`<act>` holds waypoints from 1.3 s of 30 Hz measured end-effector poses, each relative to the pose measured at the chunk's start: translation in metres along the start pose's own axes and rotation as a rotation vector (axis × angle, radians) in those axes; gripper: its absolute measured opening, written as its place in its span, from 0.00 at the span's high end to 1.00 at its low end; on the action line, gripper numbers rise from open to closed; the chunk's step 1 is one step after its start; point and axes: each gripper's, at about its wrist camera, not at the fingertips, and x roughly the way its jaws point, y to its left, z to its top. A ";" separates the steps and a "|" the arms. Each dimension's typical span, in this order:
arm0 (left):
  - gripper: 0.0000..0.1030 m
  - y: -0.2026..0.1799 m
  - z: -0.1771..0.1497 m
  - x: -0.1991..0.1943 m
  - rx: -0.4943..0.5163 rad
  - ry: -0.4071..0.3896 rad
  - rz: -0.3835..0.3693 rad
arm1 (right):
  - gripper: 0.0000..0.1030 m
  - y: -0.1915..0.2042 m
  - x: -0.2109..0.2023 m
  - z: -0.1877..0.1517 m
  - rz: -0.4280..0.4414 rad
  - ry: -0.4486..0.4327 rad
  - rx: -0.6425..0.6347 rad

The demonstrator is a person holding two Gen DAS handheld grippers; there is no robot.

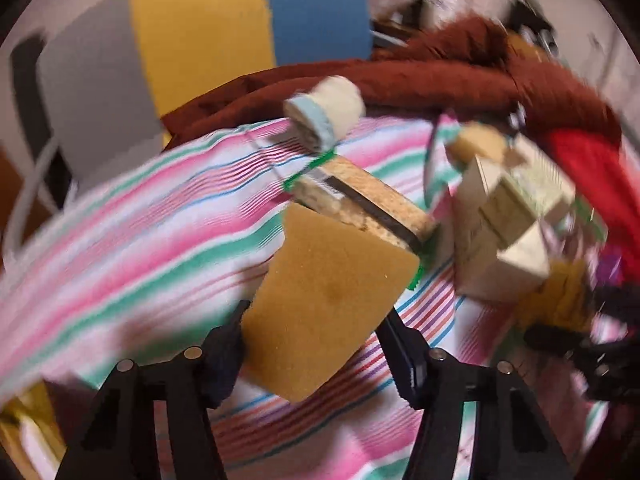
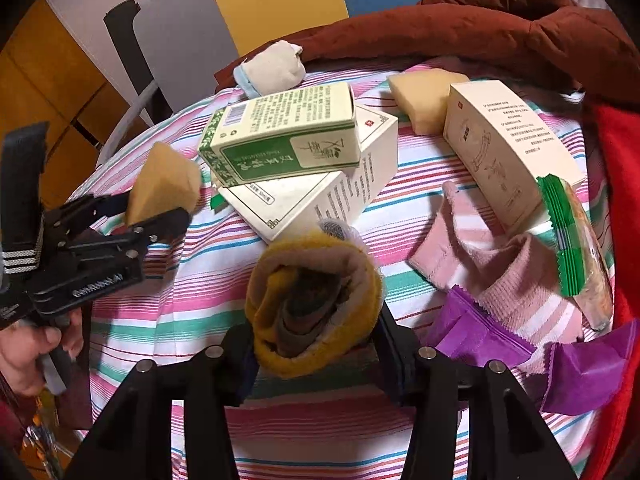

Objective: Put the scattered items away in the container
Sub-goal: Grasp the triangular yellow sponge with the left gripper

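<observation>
My left gripper (image 1: pixel 316 332) is shut on a yellow sponge (image 1: pixel 328 296), held above the striped cloth; it also shows at the left of the right wrist view (image 2: pixel 160 208) with the sponge (image 2: pixel 164 180). My right gripper (image 2: pixel 316 340) is shut on a rolled yellow sock (image 2: pixel 312 296). Beyond lie a green-and-white box (image 2: pixel 280 136) stacked on a white box (image 2: pixel 320 192), a second white box (image 2: pixel 508 148), a pale sponge (image 2: pixel 424 96), a pink sock (image 2: pixel 500 268), a white rolled sock (image 2: pixel 272 70), a green-edged snack packet (image 2: pixel 576 244) and a purple packet (image 2: pixel 480 332).
A striped cloth (image 2: pixel 200 320) covers the surface. A brown garment (image 2: pixel 480 28) lies along the back and a red fabric (image 2: pixel 620 200) at the right. A dark chair back (image 2: pixel 128 52) stands at the far left. No container is in view.
</observation>
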 end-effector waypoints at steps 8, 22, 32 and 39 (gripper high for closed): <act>0.51 0.005 -0.032 -0.013 -0.095 -0.029 -0.024 | 0.53 0.004 -0.002 0.000 -0.012 -0.013 -0.034; 0.55 0.005 -0.081 -0.042 -0.228 -0.069 -0.153 | 0.53 0.020 -0.004 -0.004 0.048 -0.024 -0.105; 0.55 0.012 -0.108 -0.069 -0.318 -0.109 -0.236 | 0.53 0.055 -0.014 -0.014 0.169 -0.060 -0.247; 0.55 0.018 -0.122 -0.089 -0.342 -0.137 -0.258 | 0.53 0.067 -0.012 -0.018 0.173 -0.059 -0.305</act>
